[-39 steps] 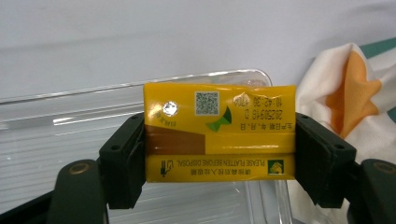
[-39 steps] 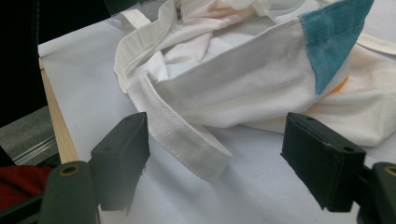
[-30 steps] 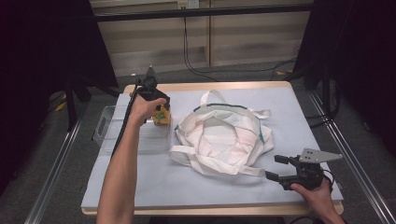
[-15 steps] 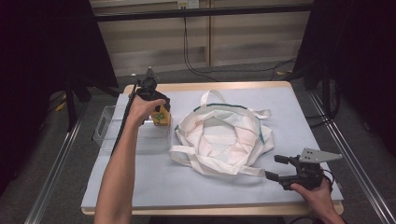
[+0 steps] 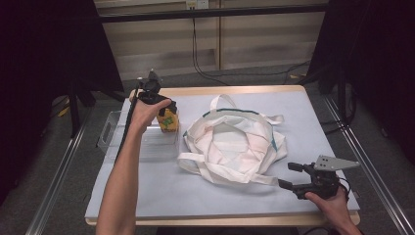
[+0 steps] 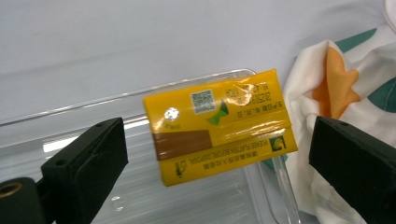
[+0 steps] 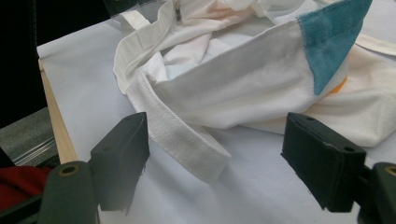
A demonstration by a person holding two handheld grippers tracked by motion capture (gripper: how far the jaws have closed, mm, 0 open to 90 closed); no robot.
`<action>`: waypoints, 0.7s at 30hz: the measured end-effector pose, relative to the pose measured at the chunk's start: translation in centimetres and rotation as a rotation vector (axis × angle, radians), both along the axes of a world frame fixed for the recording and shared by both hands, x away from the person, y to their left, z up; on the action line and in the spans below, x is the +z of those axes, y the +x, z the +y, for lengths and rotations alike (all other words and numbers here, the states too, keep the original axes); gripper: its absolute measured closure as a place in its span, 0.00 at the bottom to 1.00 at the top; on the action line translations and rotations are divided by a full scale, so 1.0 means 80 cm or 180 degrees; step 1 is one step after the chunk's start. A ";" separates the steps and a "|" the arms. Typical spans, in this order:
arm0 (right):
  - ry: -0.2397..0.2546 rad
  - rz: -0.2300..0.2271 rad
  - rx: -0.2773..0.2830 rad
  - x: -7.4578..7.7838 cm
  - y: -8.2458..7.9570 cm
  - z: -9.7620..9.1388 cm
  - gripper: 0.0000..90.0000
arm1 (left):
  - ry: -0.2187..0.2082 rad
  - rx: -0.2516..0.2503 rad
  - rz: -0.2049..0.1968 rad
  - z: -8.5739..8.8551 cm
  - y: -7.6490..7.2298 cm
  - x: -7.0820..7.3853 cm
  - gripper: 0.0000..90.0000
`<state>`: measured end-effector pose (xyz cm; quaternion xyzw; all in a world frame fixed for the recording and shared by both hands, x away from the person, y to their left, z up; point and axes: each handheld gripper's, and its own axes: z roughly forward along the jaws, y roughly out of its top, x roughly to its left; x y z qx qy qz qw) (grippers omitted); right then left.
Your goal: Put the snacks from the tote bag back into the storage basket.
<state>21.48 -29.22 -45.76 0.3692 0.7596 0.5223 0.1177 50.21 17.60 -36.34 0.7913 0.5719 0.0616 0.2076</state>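
Yellow flat foil packet (image 6: 219, 125) over right end of clear plastic tray (image 6: 140, 196), between released left claw (image 6: 224, 163), jaws just opening. White cloth tote bag (image 5: 235, 144) at tray's 3 o'clock; right claw (image 7: 219, 163) released around strap.

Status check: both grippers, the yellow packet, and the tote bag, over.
Left gripper just opened, yellow packet between jaws, unpinched, over clear tray. Right gripper open at tote bag strap. Nothing blocking.

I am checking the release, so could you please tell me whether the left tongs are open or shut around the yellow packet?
Open: the left tongs stand wide, both clear of the yellow packet over the clear plastic tray.
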 end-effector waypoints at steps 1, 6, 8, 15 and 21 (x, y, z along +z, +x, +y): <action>-0.0002 0.0000 -0.0001 0.000 0.000 0.000 0.26 | 0.0009 -0.0017 -0.0033 0.001 -0.002 0.001 0.05; -0.0015 -0.0011 -0.0006 0.000 0.000 0.001 0.26 | -0.0083 -0.0041 -0.0207 0.013 -0.011 0.002 0.05; -0.0017 -0.0013 -0.0005 0.000 0.000 0.001 0.26 | -0.0095 -0.0017 -0.0237 0.018 -0.015 0.003 0.05; -0.0001 -0.0009 -0.0026 0.000 0.001 0.000 0.26 | -0.0239 -0.0079 -0.0430 0.036 -0.032 0.008 0.04; -0.0008 -0.0009 -0.0037 0.000 0.001 0.000 0.25 | -0.0321 -0.0294 -0.0726 0.043 -0.051 0.010 0.04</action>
